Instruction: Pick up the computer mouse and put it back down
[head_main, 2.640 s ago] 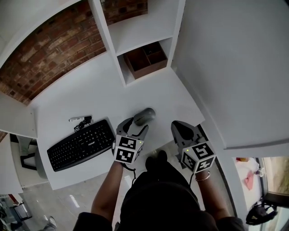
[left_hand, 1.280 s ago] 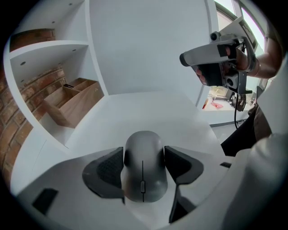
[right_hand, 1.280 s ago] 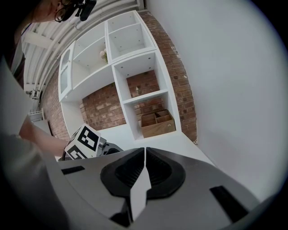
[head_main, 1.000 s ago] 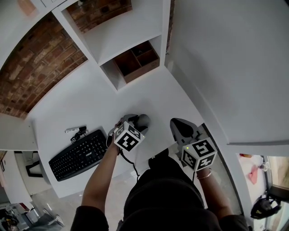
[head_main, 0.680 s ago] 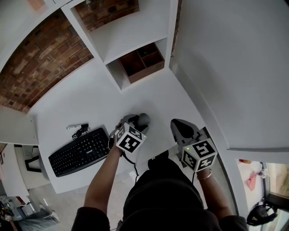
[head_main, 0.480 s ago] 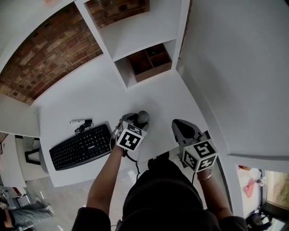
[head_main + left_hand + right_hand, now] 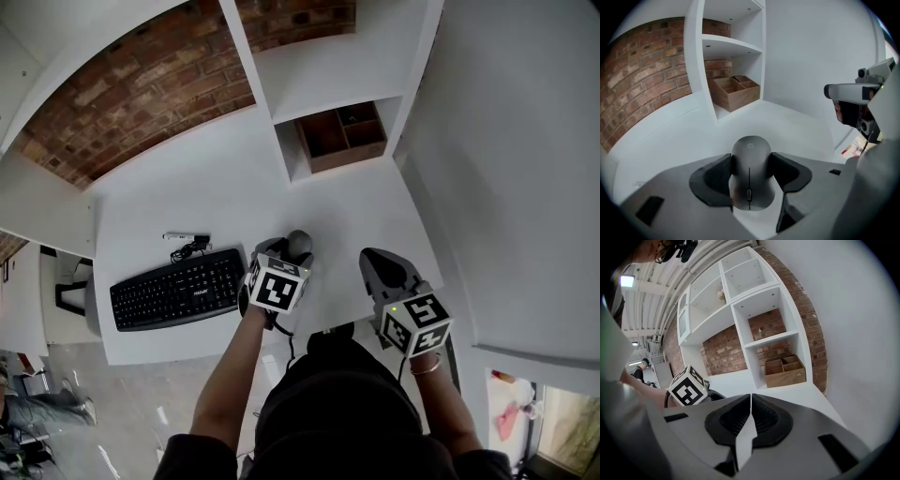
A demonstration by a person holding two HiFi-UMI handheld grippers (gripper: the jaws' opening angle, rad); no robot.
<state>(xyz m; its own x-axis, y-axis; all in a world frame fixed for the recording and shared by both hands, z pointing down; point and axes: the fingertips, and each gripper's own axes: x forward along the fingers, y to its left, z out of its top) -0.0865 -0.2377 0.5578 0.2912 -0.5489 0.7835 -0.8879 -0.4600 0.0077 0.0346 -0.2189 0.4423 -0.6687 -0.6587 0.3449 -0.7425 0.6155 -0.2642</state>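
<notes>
The computer mouse [image 7: 751, 161] sits squarely between the two jaws of the left claw [image 7: 289, 251]. The dark ribbed pads [image 7: 718, 177] press on its flanks from either side, so the claw is closed on it at about the mouse's own width. The scroll wheel end lies nearest the claw's camera and the rounded back points away from it. The mouse is low over the white desk [image 7: 187, 187], but no view settles whether it rests on the surface or is lifted just clear. The claw's marker cube [image 7: 278, 286] shows behind the jaws in the head view, with the person's forearm running back from it. To the left of this claw, near but apart, a black keyboard [image 7: 178, 289] lies on the desk, and a small white item with a dark cable [image 7: 186, 240] sits just beyond the keyboard's far edge. Straight ahead of the claw and somewhat right, a wooden box with compartments [image 7: 733, 91] stands in the lowest bay of a white shelf unit [image 7: 701, 56], with a brick wall [image 7: 141, 89] behind and to the left. The right claw [image 7: 751, 416] is held to the right of the left one, well apart, over the desk's near edge. Its jaws are pressed together with nothing between them, and it faces the same wooden box and shelves.
</notes>
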